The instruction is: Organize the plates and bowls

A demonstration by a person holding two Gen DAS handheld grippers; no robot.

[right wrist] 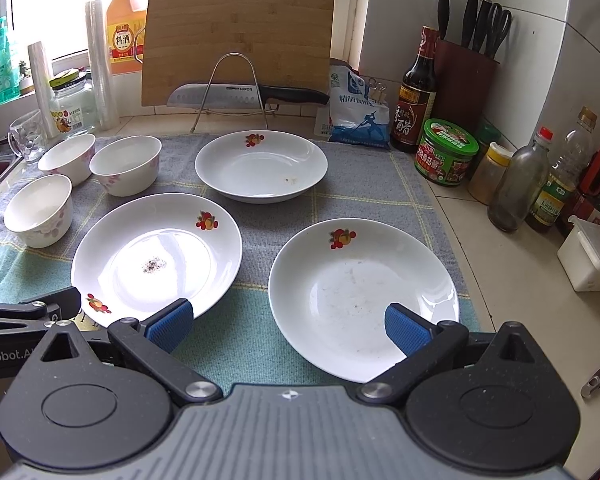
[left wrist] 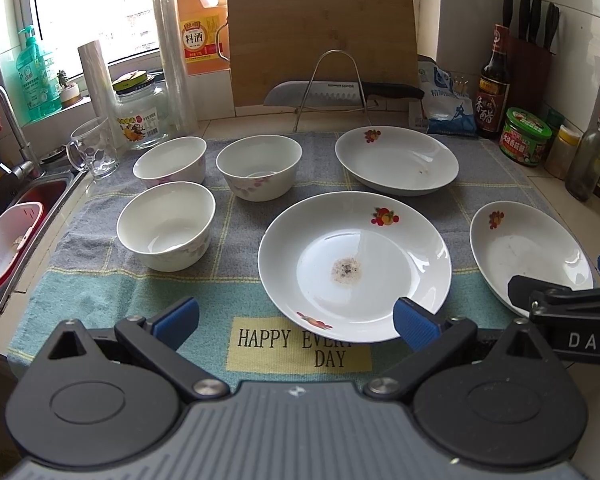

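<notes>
Fingers of both grippers, left gripper point(left wrist: 296, 320) and right gripper point(right wrist: 286, 326), spread empty; slide one under the speckled white fruit-print plate's point(left wrist: 354, 266) rim, lifting level.

Both wrist views look forward, low and near over the desk point(left wrist: 512, 360), toward the window wall. The left one sits further left. They share the cutting board point(left wrist: 320, 40).

White-tiled kitchen corner, pale tiled counter point(right wrist: 512, 264). Bright overexposed window point(left wrist: 100, 4) at back left, daylight washing in. Stainless sink point(left wrist: 28, 216) with metal tap point(left wrist: 10, 120) at left. White tiled wall point(right wrist: 540, 20) on right.
</notes>
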